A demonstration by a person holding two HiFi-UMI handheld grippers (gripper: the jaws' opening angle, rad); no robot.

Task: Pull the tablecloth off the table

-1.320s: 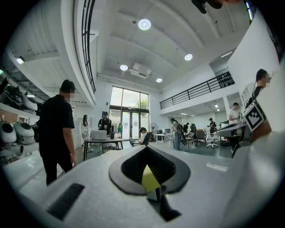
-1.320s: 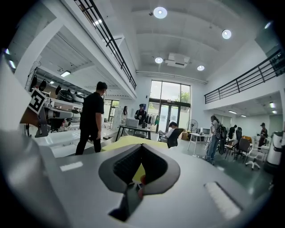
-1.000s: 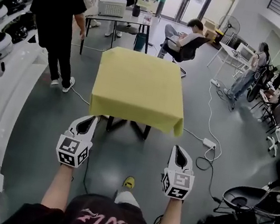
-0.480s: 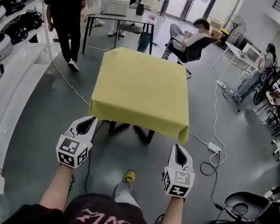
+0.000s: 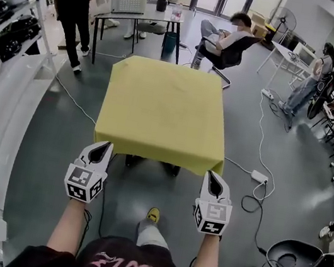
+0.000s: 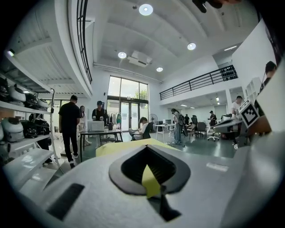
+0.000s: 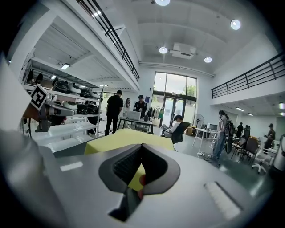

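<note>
**While two closed grippers hang near its front hem, one yellow cloth covers one table**

One tablecloth (image 5: 164,110) drapes the single table (image 5: 170,169). It hides the top completely, and only dark legs show under the near hem. There are two grippers. The left gripper (image 5: 102,145) is near the cloth's near-left corner and the right gripper (image 5: 211,174) is near its near-right corner. Both have their jaws pressed together and grip nothing. Yellow cloth shows only as a sliver beyond each slit. The far hem is out of sight.
</note>
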